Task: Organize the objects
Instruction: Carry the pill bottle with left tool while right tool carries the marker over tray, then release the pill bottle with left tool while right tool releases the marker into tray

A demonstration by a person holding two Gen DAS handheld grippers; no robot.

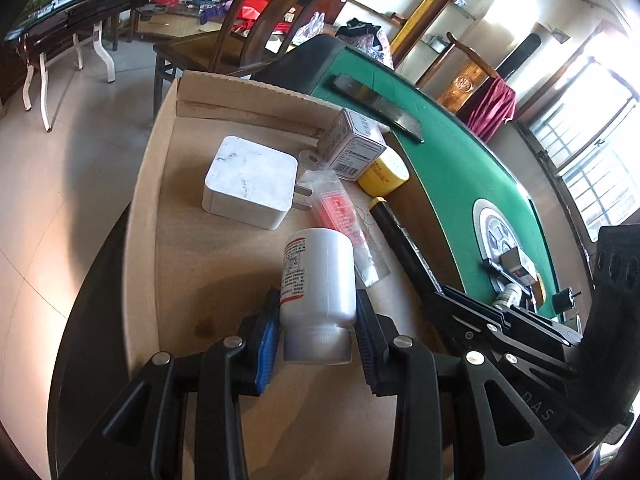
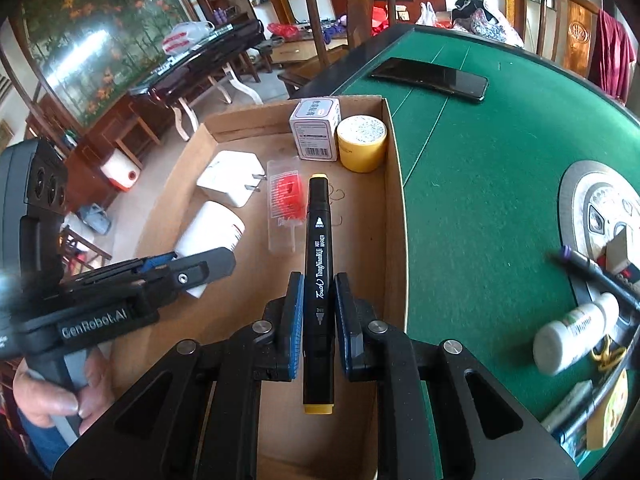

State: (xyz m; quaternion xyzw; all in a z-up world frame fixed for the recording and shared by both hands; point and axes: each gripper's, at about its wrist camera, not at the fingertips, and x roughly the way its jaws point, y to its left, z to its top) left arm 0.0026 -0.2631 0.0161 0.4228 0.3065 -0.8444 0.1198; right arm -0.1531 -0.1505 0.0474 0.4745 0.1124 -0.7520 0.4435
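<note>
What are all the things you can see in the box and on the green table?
cardboard box: one, brown, on the table's edge
charger plug: one, white, in the box
small carton: one, white, box's far corner
tape roll: one, yellow, beside the carton
clear packet: one, red inside, box middle
phone: one, black, on the green table
small bottle: one, white, on the table near a purple-tipped pen
pill bottle: one, white, held in the left gripper
marker: one, black with yellow ends, held in the right gripper
hand: one, holding the left gripper's handle
</note>
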